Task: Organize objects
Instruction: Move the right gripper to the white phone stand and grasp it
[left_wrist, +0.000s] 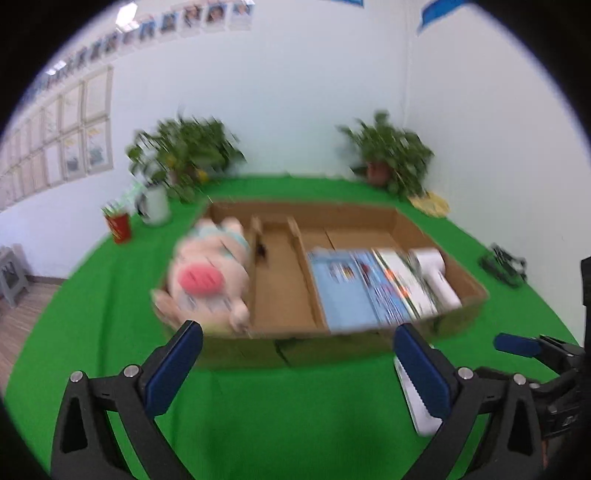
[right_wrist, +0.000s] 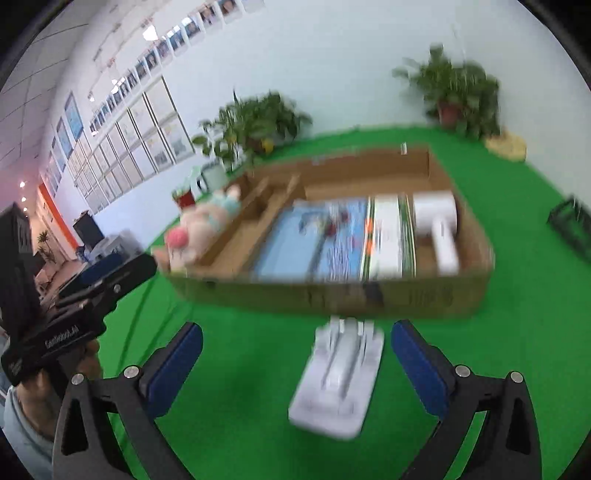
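Note:
A shallow cardboard box (left_wrist: 240, 350) (right_wrist: 406, 295) with dividers stands on the green table. Its left compartment holds a pink plush pig (left_wrist: 208, 275) (right_wrist: 199, 225). Its right compartment holds blue and white books (left_wrist: 354, 291) (right_wrist: 332, 240) and a white hair dryer (left_wrist: 437, 275) (right_wrist: 437, 221). A white plastic object (right_wrist: 338, 376) (left_wrist: 415, 402) lies on the cloth in front of the box. My left gripper (left_wrist: 295, 369) is open and empty, short of the box. My right gripper (right_wrist: 295, 369) is open, the white object between its fingers, untouched.
Two potted plants (left_wrist: 188, 155) (left_wrist: 391, 155) stand at the table's back. A red cup (left_wrist: 119, 227) and a white jug (left_wrist: 157, 203) are back left. A black wire rack (left_wrist: 504, 264) (right_wrist: 572, 225) sits at the right, a yellow cloth (left_wrist: 430, 205) beyond it.

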